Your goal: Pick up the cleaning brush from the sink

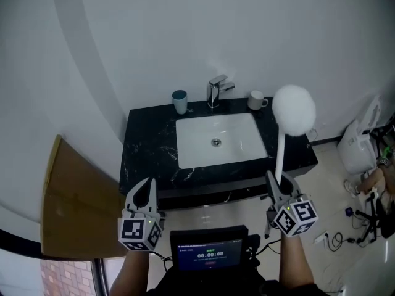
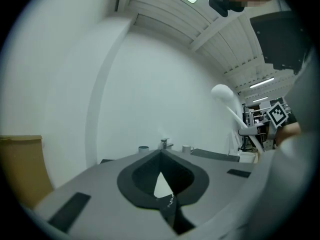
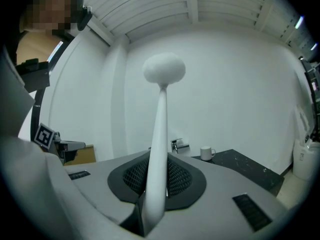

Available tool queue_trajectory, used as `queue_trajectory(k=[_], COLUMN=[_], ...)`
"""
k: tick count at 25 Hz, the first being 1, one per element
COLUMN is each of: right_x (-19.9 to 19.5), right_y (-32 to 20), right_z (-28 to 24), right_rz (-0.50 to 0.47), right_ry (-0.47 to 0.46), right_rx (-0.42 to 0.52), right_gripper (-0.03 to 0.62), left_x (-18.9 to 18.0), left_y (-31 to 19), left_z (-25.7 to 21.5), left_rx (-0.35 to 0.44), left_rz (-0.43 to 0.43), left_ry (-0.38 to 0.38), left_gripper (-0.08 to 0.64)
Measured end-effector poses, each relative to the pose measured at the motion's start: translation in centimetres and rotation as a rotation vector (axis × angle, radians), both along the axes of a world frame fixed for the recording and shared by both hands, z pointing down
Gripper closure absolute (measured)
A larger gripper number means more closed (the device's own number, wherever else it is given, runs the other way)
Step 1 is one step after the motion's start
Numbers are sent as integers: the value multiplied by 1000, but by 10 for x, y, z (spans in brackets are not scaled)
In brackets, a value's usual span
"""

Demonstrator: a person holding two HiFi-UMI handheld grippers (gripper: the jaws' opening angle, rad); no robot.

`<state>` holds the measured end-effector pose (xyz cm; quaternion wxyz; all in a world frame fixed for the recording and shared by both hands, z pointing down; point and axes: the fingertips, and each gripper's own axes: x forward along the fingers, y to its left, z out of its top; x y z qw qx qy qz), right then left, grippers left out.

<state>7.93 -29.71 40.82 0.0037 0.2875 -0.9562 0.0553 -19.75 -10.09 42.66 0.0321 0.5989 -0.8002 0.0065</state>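
The cleaning brush (image 1: 294,108) is white, with a round fluffy head on a long thin handle, and it stands upright in the air in front of the counter's right end. My right gripper (image 1: 276,180) is shut on the handle's lower end. In the right gripper view the brush (image 3: 164,68) rises from between the jaws of that gripper (image 3: 159,159), which point level. The white sink (image 1: 203,142) in the black marble counter (image 1: 148,142) holds nothing. My left gripper (image 1: 147,182) hangs before the counter's left front edge, shut and empty, its tips (image 2: 161,153) meeting. The left gripper view also shows the brush (image 2: 223,92).
On the counter stand a chrome faucet (image 1: 216,90), a teal cup (image 1: 179,101) and a white mug (image 1: 257,99). A cardboard sheet (image 1: 68,196) leans at the left. A white container (image 1: 358,147) and cables lie on the floor at the right. A screen (image 1: 210,248) sits below between my hands.
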Motion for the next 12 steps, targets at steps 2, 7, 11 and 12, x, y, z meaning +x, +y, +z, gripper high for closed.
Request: queue_trajectory(k=[2, 7, 11, 12], right_x=[23, 56, 45, 42], right_y=[14, 34, 30, 29], right_z=[-11, -32, -24, -22], right_rz=[-10, -2, -11, -14], right_ry=[5, -16, -13, -11], right_rx=[12, 12, 28, 32], right_gripper=[557, 557, 557, 557], left_x=[27, 61, 48, 45], left_y=[16, 38, 29, 27], left_z=[-17, -41, -36, -34], left_rx=[1, -2, -7, -11], left_rz=[-1, 8, 10, 8], left_ry=[1, -14, -56, -71], left_gripper=[548, 548, 548, 548])
